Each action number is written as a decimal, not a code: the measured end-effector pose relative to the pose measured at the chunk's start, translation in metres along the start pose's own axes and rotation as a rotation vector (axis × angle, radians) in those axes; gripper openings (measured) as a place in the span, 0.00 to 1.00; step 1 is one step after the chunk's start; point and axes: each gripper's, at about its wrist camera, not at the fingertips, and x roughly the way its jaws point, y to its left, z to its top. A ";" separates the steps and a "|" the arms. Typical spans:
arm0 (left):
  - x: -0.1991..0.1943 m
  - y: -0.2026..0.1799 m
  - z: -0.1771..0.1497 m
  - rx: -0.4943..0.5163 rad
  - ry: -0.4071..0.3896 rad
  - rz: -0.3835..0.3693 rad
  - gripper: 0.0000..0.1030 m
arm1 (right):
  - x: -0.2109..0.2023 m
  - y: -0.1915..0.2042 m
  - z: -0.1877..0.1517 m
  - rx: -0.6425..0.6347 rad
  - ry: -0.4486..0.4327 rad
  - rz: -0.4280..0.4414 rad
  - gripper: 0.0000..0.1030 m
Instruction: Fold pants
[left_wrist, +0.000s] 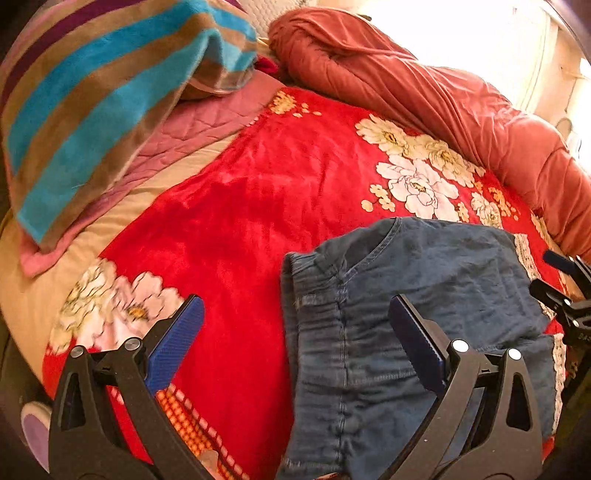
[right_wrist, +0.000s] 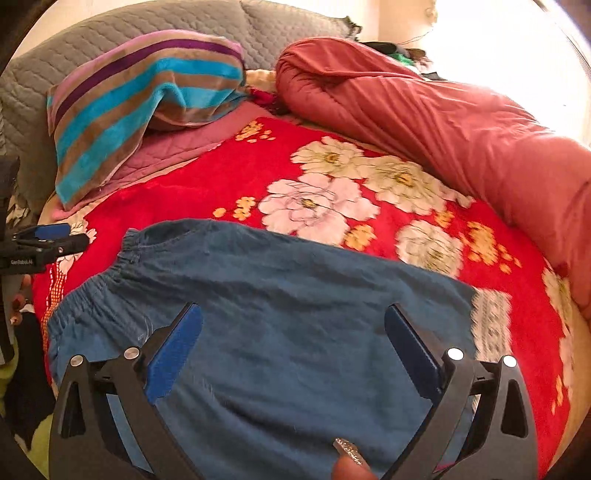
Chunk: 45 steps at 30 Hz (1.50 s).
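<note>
Bed (right_wrist: 229, 177) under red floral blanket carries folded blue pants (right_wrist: 280, 302).
Pants lie flat, long axis crosswise, elastic waist at left, patterned cuff at right. Left gripper (left_wrist: 295, 325) and right gripper (right_wrist: 293, 332) both point steeply down, jaws wide apart, gripping nothing.

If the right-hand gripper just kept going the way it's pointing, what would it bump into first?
Most likely the blue denim pants. The right gripper stands open, tilted down over them, and nothing lies between. How much gap remains is hard to judge.
</note>
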 end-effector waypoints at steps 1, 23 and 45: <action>0.005 -0.001 0.003 0.010 0.007 0.003 0.91 | 0.008 0.002 0.005 -0.011 0.008 0.004 0.95; 0.096 -0.012 0.026 0.146 0.121 -0.054 0.37 | 0.135 0.024 0.065 -0.293 0.205 0.050 0.95; 0.037 -0.021 0.008 0.206 -0.090 -0.062 0.27 | 0.112 0.055 0.044 -0.347 0.105 0.165 0.15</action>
